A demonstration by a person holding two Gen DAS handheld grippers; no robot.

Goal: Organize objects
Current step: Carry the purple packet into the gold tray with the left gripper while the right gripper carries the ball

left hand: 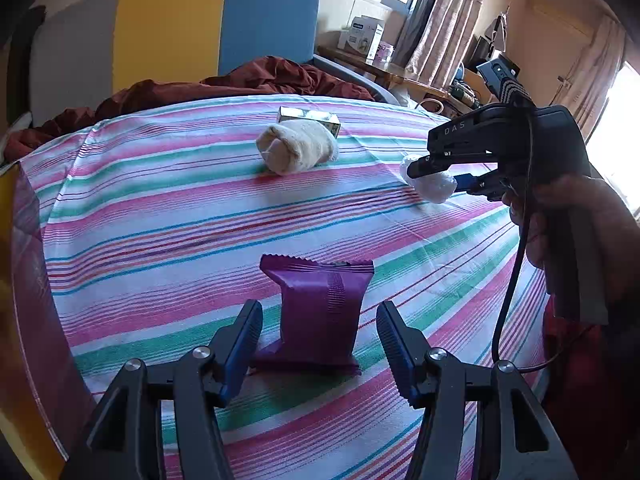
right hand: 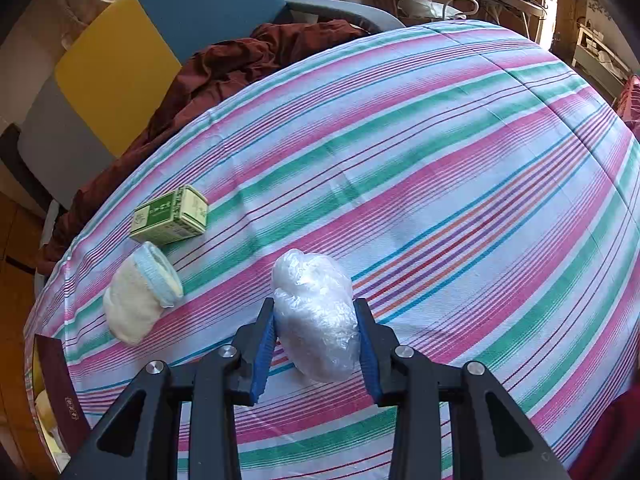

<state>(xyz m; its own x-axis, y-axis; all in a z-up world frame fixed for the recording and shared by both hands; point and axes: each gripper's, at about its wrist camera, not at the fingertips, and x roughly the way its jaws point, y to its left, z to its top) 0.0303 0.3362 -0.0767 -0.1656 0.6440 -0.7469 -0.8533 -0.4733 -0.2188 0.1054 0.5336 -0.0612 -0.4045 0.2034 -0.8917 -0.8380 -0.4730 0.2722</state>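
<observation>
Left claw (left hand: 320, 344) spread, flanking the purple packet (left hand: 320, 312) standing on the striped bed (left hand: 160, 200); light, slippery foil, best pinched mid-body. Right claw (right hand: 316, 340) pinching the plastic-wrapped bundle (right hand: 316, 312): soft, crinkly, light. Farther: rolled sock (right hand: 140, 300), green box (right hand: 170, 216), print unreadable. "DAS" on right claw.

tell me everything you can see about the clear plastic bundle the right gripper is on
The plastic bundle is a crumpled wad of clear, whitish film, oval and puffy, glossy in the light. It sits between the right gripper fingers, whose blue pads press both its sides. In the left wrist view it appears just above the striped cloth, apart from the sock and box.
</observation>
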